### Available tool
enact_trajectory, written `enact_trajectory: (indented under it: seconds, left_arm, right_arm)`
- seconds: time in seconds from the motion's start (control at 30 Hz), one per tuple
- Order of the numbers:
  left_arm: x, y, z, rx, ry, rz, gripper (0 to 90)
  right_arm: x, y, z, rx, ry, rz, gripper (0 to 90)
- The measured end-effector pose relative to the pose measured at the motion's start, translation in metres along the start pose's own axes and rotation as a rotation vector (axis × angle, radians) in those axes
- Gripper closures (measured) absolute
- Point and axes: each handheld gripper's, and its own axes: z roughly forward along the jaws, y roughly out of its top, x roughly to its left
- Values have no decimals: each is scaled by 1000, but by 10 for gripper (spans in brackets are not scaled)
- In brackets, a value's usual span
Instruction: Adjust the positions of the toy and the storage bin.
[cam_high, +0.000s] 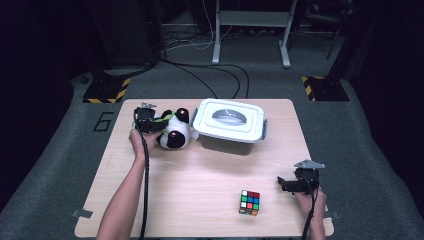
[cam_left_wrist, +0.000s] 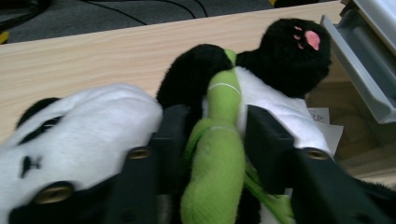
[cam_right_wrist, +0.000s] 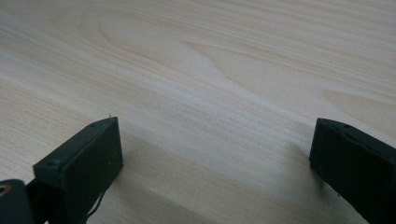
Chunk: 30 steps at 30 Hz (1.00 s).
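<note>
Beside the lidded box (cam_high: 229, 125), at the far left of the table (cam_high: 200, 200), the left gripper (cam_high: 159, 125) is working on the plush panda (cam_high: 175, 131). Its own view is showing the panda's green stalk (cam_left_wrist: 219, 154) lying between the two black jaws, with white belly and a black paw with a pink pad (cam_left_wrist: 312, 39) beyond; the jaws are standing partly apart, and a little gap is showing on the stalk's right side, so I judge they are bracketing the stalk rather than pinching it, though the left contact is too dark to tell. The panda is lying on the wood, just beside the box's near-left corner and seemingly touching it. The right gripper (cam_high: 289, 184) is resting low at the near right edge, jaws spread wide over bare wood and holding nothing, with the cube (cam_high: 249, 202) sitting near it, apart. The step in hand looks like either taking hold of the panda or letting it go. If it is a pickup, the next move is calling for a firm squeeze on the soft stalk before any lift, since plush gives and could slip; the box's lid is sitting on, so it would need opening first.
</note>
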Motion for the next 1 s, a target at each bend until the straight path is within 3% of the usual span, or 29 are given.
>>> enact_trajectory:
  seconds: [0.1, 0.2, 0.27, 0.5, 0.67, 1.0]
  left_arm:
    - [4, 1, -13, -19, -7, -15, 354]
    - [6, -2, -28, -37, 5, -2, 203]
    - [7, -6, -41, -49, 3, 11, 158]
    - [5, -40, -69, -63, -13, 55, 103]
    - [1, -72, -75, -30, -18, 81, 66]
    - [-14, -140, -86, 23, -68, 98, 0]
  right_arm:
    - [0, 0, 0, 0, 0, 0, 19]
    - [0, 0, 0, 1, 0, 2, 19]
    - [0, 0, 0, 0, 0, 0, 19]
    - [0, 0, 0, 1, 2, 0, 18]
    - [0, 0, 0, 0, 0, 0, 18]
    - [0, 0, 0, 0, 0, 1, 18]
